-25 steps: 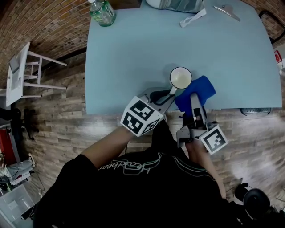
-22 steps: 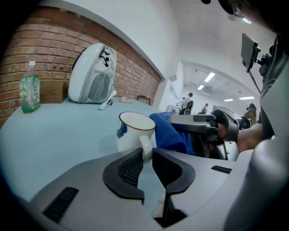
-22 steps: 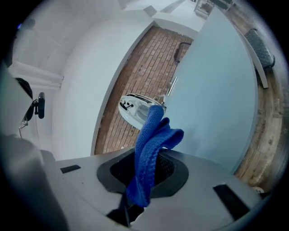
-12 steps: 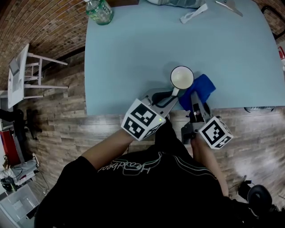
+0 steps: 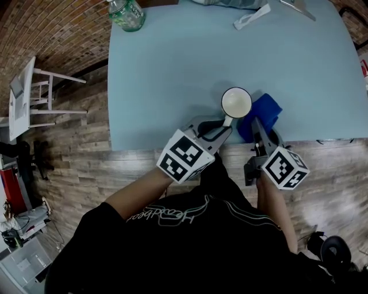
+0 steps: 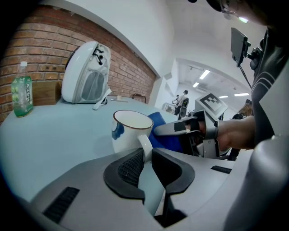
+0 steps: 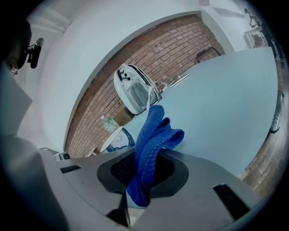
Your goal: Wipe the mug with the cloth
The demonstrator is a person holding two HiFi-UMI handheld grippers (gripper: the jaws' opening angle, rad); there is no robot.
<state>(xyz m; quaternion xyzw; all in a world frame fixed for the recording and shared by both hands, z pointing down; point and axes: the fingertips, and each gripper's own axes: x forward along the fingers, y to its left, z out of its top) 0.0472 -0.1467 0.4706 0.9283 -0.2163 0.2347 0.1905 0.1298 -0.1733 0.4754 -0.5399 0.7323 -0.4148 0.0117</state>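
Blue worktop [image 5: 172, 86]: left tool [image 5: 221, 127] clamps mug [image 5: 236, 102] by handle, right tool [image 5: 256, 124] pinches cloth [image 5: 268, 109] beside mug. Advice: hold mug steady, press cloth firmly.

mug [image 5: 236, 102]: white, dark-rimmed, blue-marked, upright, empty | cloth [image 5: 265, 112]: blue, bunched in folds, just beside mug

Glossy mug [image 5: 236, 102] — nubby knit cloth [image 5: 267, 109]

Quick count: one light blue table [image 5: 172, 86], one white ceramic mug [image 5: 236, 102] near the middle, one blue woven cloth [image 5: 268, 108] beside it, one green-labelled plastic bottle [image 5: 126, 12] upper left, one white chair [image 5: 26, 95] at the left edge, and two grey grippers: left gripper [image 5: 225, 124], right gripper [image 5: 256, 124].
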